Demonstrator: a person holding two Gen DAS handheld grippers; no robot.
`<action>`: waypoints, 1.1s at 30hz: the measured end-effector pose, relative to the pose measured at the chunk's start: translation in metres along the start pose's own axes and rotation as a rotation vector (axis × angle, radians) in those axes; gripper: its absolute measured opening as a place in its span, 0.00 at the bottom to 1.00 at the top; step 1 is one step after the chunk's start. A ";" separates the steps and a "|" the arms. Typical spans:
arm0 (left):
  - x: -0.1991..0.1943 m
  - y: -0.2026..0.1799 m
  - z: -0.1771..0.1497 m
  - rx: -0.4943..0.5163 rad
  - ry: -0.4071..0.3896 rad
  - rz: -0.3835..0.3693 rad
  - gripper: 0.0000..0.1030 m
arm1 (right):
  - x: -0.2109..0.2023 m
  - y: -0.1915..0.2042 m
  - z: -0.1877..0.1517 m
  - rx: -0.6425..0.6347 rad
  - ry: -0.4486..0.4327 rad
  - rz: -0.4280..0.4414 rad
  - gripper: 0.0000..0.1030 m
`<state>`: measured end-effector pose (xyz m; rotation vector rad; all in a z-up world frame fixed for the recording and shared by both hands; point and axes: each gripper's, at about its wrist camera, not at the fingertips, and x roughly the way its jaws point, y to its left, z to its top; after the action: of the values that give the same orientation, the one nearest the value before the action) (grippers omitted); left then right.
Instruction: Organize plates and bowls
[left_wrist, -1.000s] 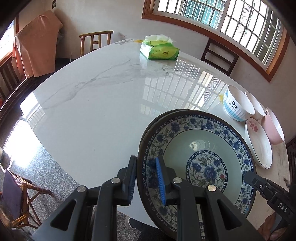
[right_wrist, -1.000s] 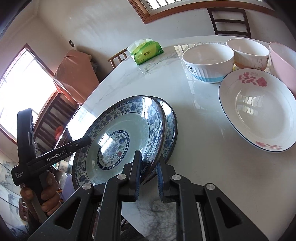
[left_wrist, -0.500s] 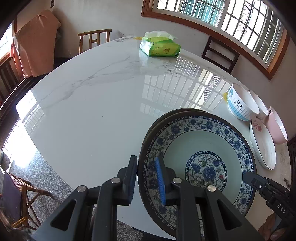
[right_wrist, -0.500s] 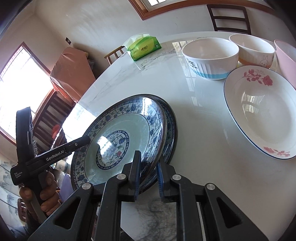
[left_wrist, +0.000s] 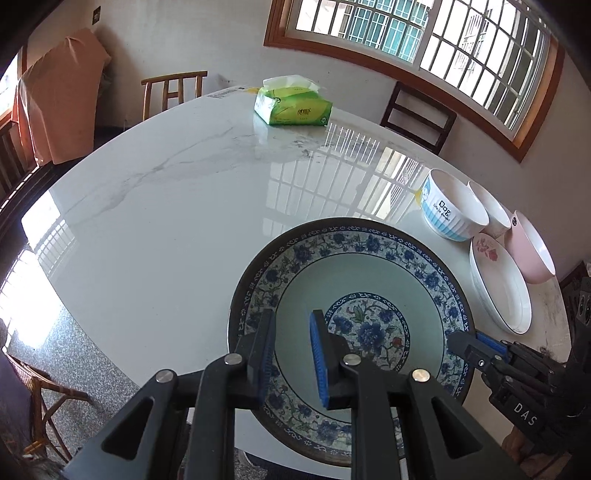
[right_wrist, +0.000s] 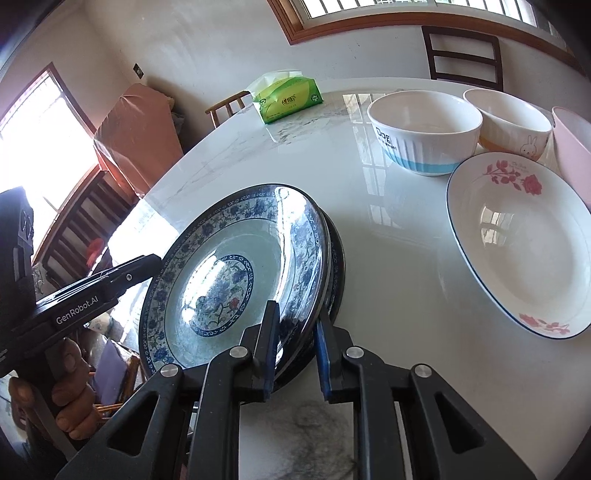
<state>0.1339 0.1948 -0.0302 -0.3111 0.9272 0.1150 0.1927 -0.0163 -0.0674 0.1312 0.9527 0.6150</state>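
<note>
Near the front edge of the white marble bench (left_wrist: 155, 206), we are seeing two blue floral plates stacked, the upper plate (left_wrist: 354, 306) sitting almost squarely over the lower plate (right_wrist: 338, 258), whose dark rim is peeking out on one side. Our left gripper (left_wrist: 293, 356) is hovering over the upper plate's near rim with its fingers (left_wrist: 318, 354) apart, gripping nothing. Our right gripper (right_wrist: 295, 345) is straddling the opposite rim, fingers apart on either side of the plate edge; we cannot tell whether the pads are touching it. Farther right we are noting a rose-patterned plate (right_wrist: 521, 243), a white bowl with a blue band (right_wrist: 424, 133), a rabbit bowl (right_wrist: 513, 122) and a pink bowl (right_wrist: 572, 147), clustered close together. Across the bench a green tissue pack (left_wrist: 293, 107) is lying.
</note>
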 end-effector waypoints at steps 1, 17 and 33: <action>-0.001 0.001 -0.003 -0.014 0.000 -0.017 0.19 | 0.000 0.002 -0.001 -0.014 -0.005 -0.017 0.19; -0.053 -0.093 -0.106 0.140 0.026 -0.202 0.24 | -0.086 -0.010 -0.064 0.078 -0.132 -0.163 0.54; -0.101 -0.134 -0.135 0.198 -0.049 -0.329 0.52 | -0.160 -0.047 -0.152 0.262 -0.211 0.071 1.00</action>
<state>0.0009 0.0294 0.0037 -0.2712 0.8200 -0.2690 0.0247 -0.1657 -0.0578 0.4572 0.8227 0.5277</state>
